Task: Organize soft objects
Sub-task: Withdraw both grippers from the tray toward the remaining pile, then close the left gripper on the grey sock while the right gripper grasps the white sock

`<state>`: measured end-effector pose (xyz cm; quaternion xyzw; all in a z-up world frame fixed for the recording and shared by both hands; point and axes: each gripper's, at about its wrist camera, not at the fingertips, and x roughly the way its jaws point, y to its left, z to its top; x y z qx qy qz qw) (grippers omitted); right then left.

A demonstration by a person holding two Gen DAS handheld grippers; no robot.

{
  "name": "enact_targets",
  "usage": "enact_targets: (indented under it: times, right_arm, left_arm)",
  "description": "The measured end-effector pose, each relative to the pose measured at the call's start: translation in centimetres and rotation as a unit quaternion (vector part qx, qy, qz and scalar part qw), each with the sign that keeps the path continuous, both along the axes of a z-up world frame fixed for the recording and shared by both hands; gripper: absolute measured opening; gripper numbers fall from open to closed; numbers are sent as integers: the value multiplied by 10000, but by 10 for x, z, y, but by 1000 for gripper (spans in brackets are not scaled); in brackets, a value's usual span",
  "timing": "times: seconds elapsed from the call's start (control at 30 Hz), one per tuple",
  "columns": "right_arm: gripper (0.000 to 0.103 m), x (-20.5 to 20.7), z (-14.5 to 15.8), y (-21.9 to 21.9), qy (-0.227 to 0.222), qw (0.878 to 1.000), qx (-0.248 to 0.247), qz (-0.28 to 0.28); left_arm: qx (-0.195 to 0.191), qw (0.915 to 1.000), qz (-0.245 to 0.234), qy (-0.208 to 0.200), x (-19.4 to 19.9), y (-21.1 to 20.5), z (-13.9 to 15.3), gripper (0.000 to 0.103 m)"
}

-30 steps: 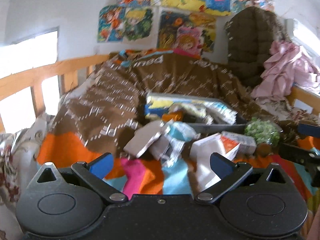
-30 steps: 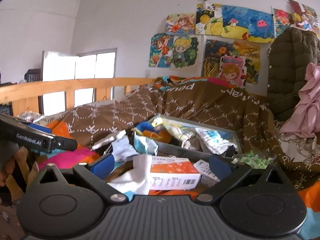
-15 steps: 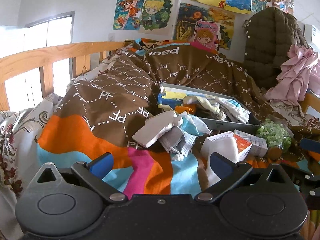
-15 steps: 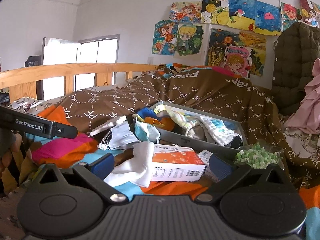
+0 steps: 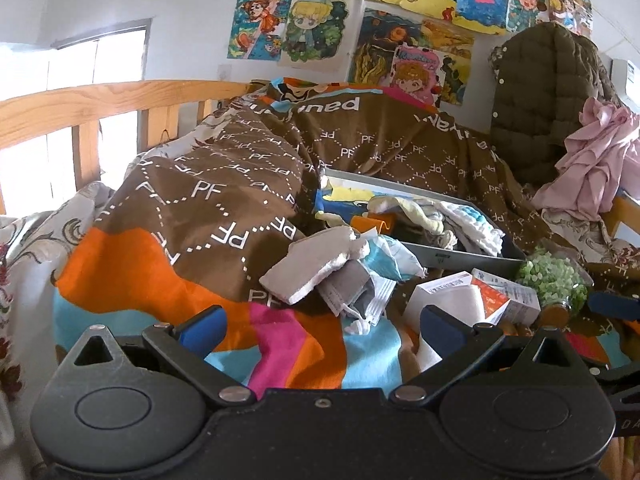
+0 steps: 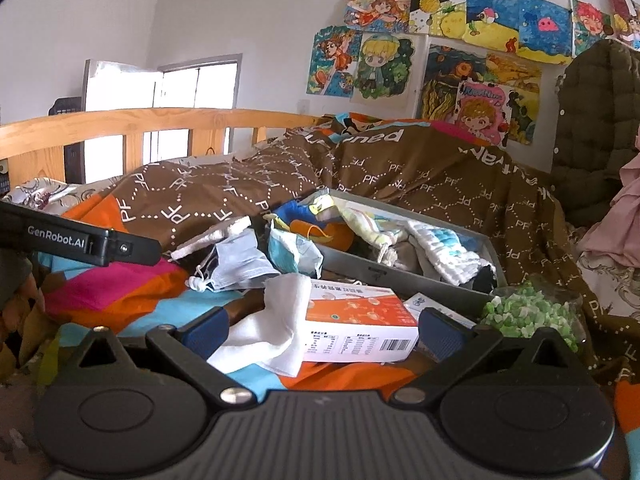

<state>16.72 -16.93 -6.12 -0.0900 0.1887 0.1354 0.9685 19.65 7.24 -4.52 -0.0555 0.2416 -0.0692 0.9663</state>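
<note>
— Two grippers, both spread wide and holding nothing: the left gripper hangs over the striped blanket, the right gripper over the white cloth and the orange box.

— What do the soft things look like?

— A grey sponge, flat and thick with a pale, crumbly edge, lies on top of a heap of face masks on the blanket, just in front of the grey tray. Its long side runs from near left up toward far right, tilted.

— And from the other side?

— A pale blue mask lies crumpled with its loops trailing toward the near left; a teal one leans against the tray's front wall. The tray is stuffed with rolled cloths and runs lengthwise toward the right. The white cloth drapes over the box's left end. A bag of green bits sits to the right.
</note>
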Motion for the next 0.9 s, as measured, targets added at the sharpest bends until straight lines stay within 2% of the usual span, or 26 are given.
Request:
enact_targets:
  times: [0.13, 0.37, 0.57, 0.67, 0.8, 0.9]
  right_arm:
    - [103, 10, -8, 2, 107, 9999, -107, -52]
    - [103, 24, -19, 6, 305, 9995, -122, -33]
    - [103, 29, -27, 13, 540, 9981, -274, 71]
    - [103, 30, -28, 15, 662, 9974, -180, 210]
    - [103, 35, -30, 13, 888, 9957, 24, 249]
    - [103, 40, -31, 11, 1049, 9941, 171, 231]
  left_arm:
    - [38, 10000, -56, 67, 8, 0, -6, 102]
    - [30, 9999, -85, -64, 21, 1, -12, 102]
    - [27, 9983, -453, 360, 41, -4, -26, 102]
    - [6, 9981, -480, 382, 46, -4, -26, 102]
    - [-258, 9982, -427, 334, 55, -6, -24, 102]
    - [-436, 9965, -569, 438, 61, -11, -24, 102]
